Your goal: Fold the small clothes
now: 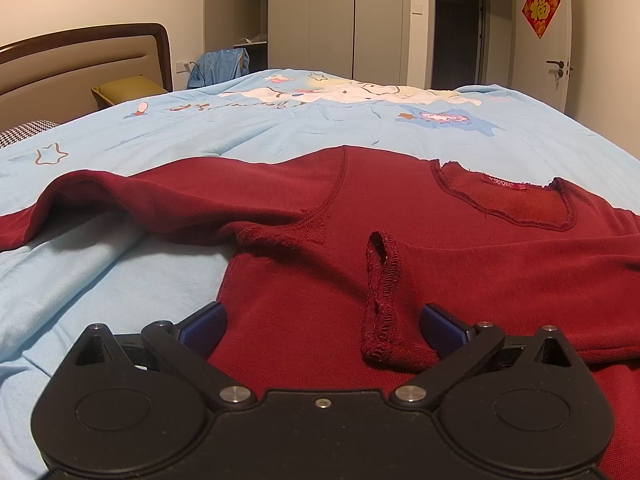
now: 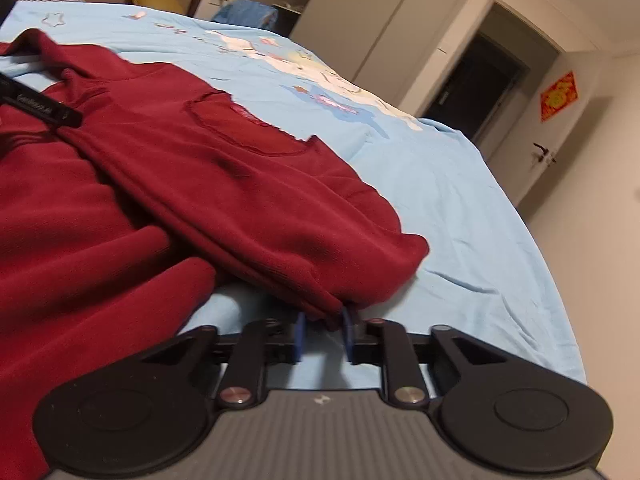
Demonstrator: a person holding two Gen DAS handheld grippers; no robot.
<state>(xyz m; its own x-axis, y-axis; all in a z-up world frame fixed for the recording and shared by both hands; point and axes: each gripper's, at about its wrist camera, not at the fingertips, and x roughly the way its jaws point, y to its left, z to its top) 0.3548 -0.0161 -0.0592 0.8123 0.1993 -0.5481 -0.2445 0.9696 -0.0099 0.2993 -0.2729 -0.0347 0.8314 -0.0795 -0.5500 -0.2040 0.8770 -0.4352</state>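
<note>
A dark red long-sleeved top (image 1: 320, 264) lies spread on a light blue bed cover (image 1: 280, 132), neckline (image 1: 508, 200) away from me. One sleeve is folded across the chest, its cuff (image 1: 380, 300) lying between my left fingers. My left gripper (image 1: 322, 326) is open, low over the top's body. In the right wrist view my right gripper (image 2: 325, 330) is shut on a folded edge of the red top (image 2: 240, 184) and holds it slightly lifted off the cover (image 2: 460, 220). The other gripper's black body (image 2: 40, 106) shows at far left.
The bed's headboard (image 1: 80, 60) and a yellow pillow (image 1: 128, 90) are at the left. Wardrobes (image 1: 340, 16), a dark doorway (image 1: 458, 36) and a door (image 1: 556, 40) stand behind the bed. The bed's right edge (image 2: 552, 280) drops to the floor.
</note>
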